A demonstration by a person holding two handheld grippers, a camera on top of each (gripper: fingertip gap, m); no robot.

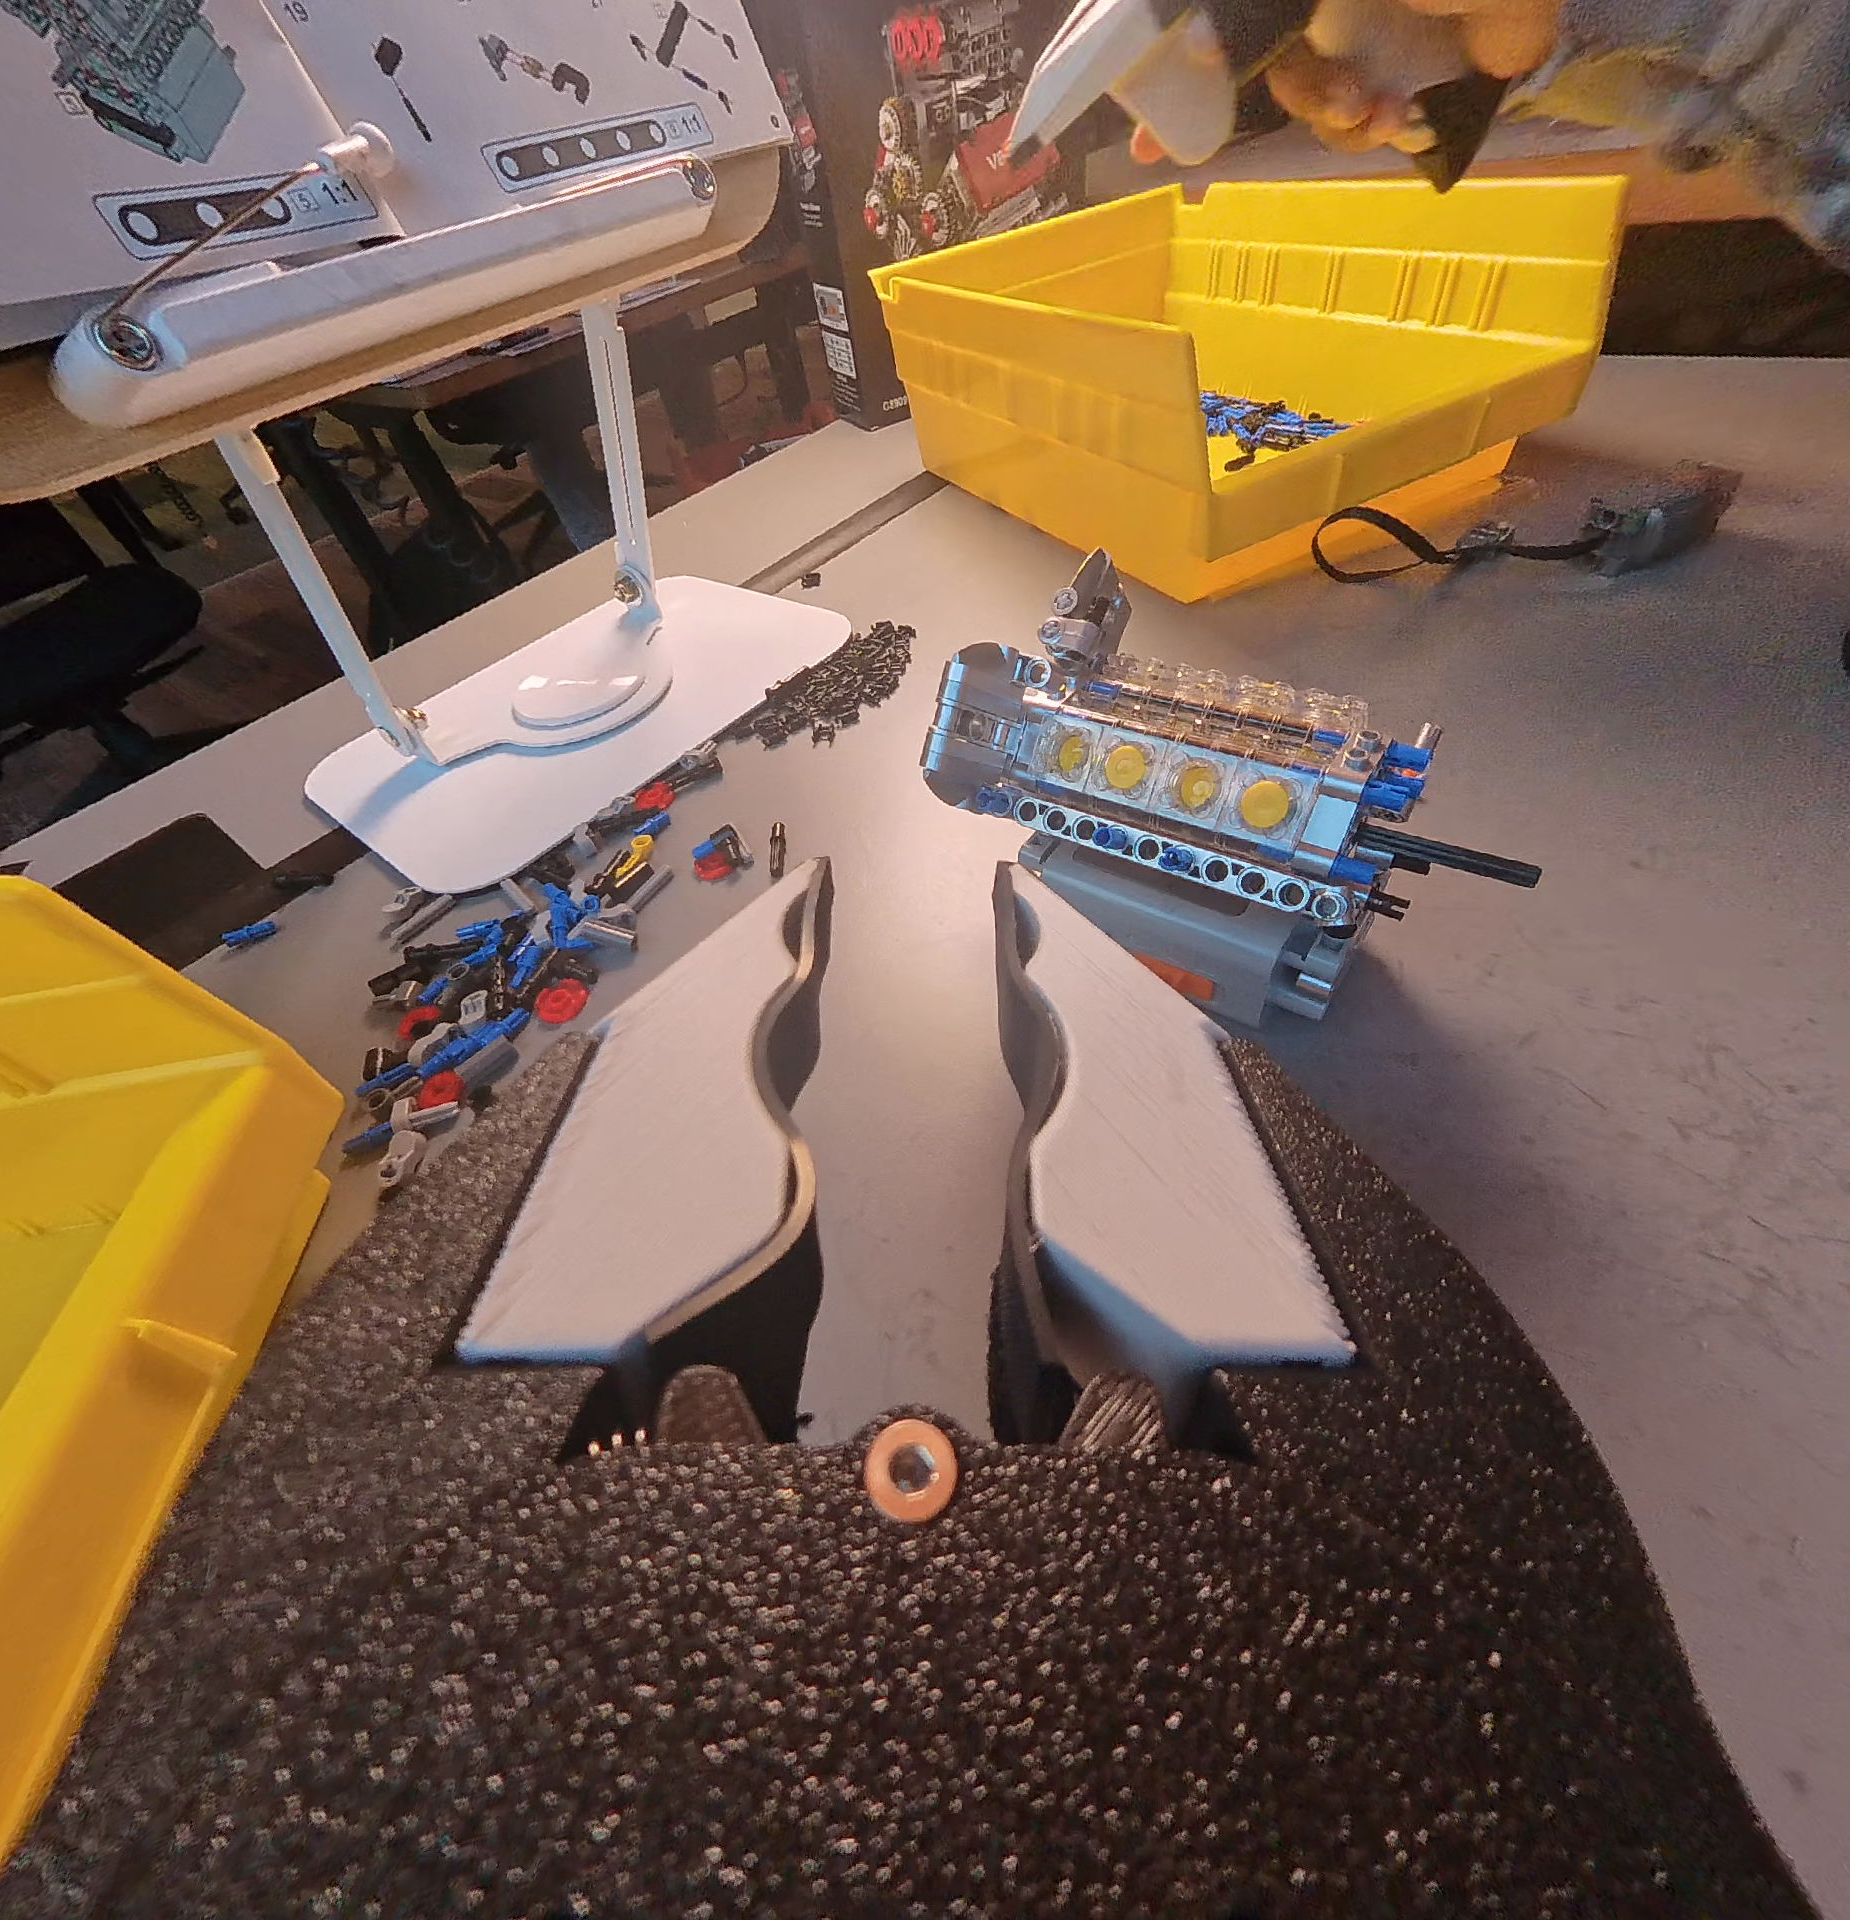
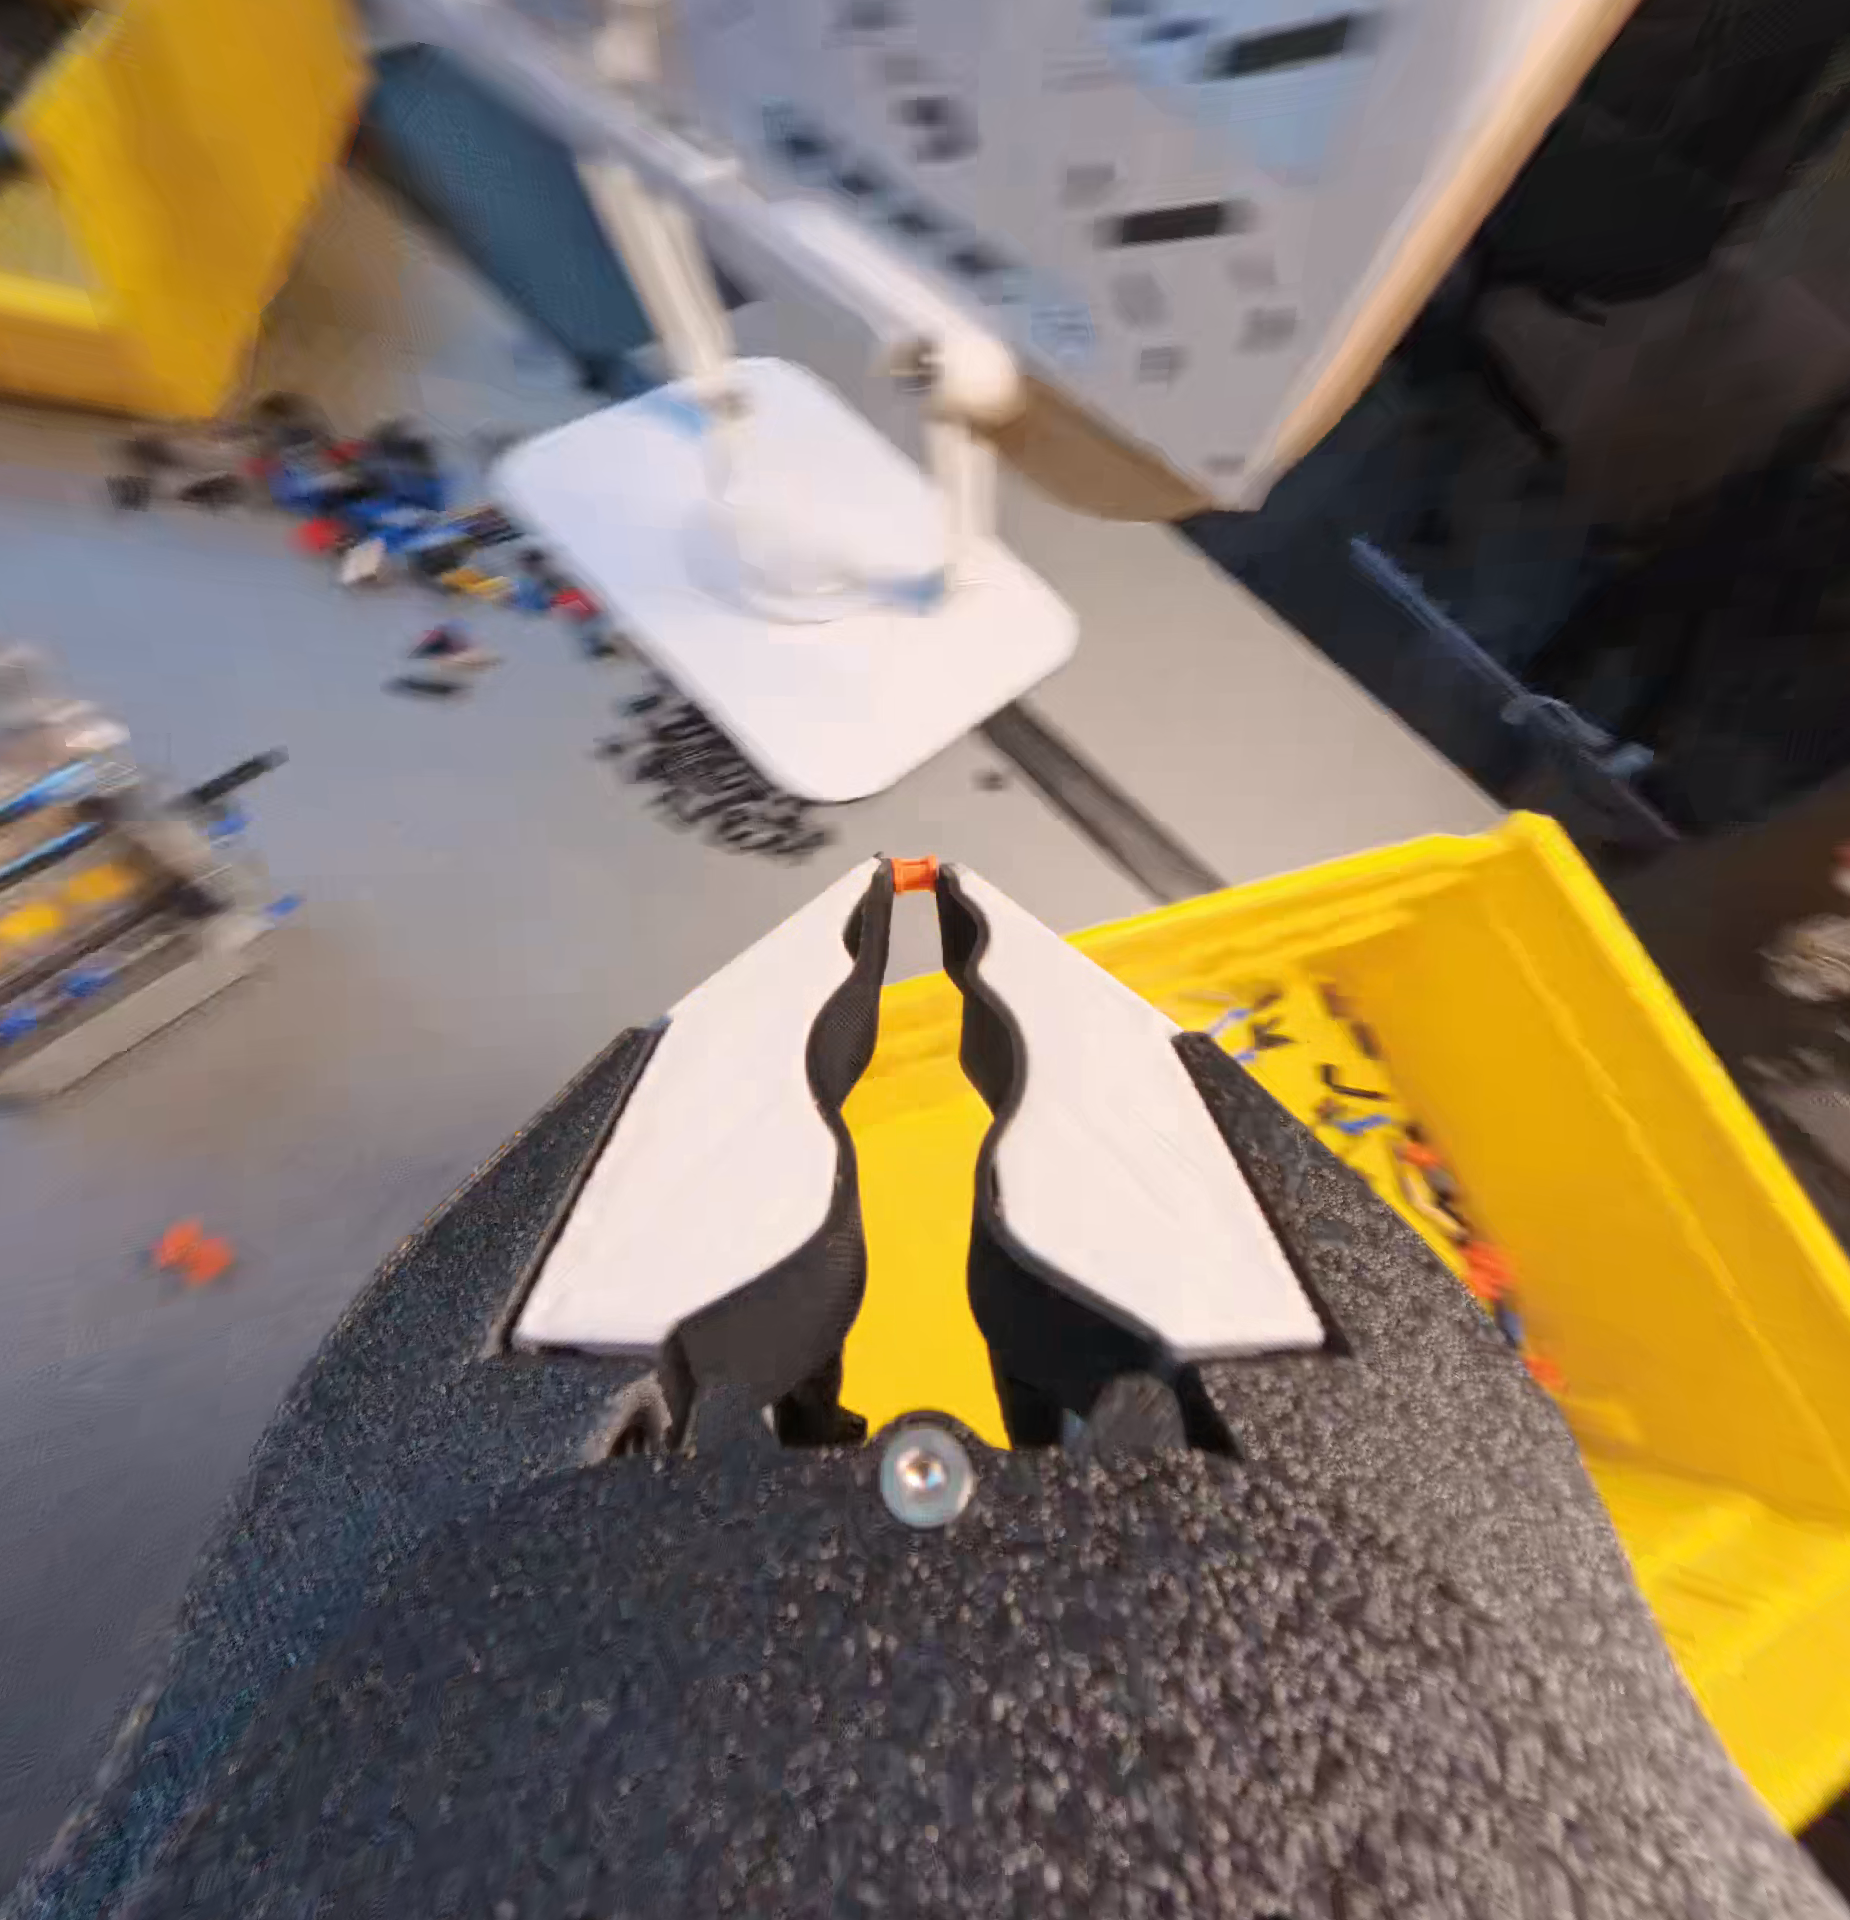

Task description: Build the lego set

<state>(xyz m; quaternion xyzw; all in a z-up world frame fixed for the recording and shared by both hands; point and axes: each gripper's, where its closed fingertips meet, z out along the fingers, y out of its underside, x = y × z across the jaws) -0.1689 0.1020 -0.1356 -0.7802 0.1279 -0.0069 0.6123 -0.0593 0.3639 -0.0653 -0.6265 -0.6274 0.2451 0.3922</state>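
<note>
Risk: small orange piece (image 2: 916, 873) pinched only at tips of right gripper (image 2: 914, 876), above yellow bin (image 2: 1586, 1091) rim; slight slackening could drop it. Left gripper (image 1: 910, 883) spread, empty, model engine (image 1: 1170, 790) at one o'clock.

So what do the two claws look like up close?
Both match. The left claw and the right claw each have two pale grey ribbed fingers with wavy black inner pads, set in a rough, speckled black body with one silver screw in the middle.
</note>
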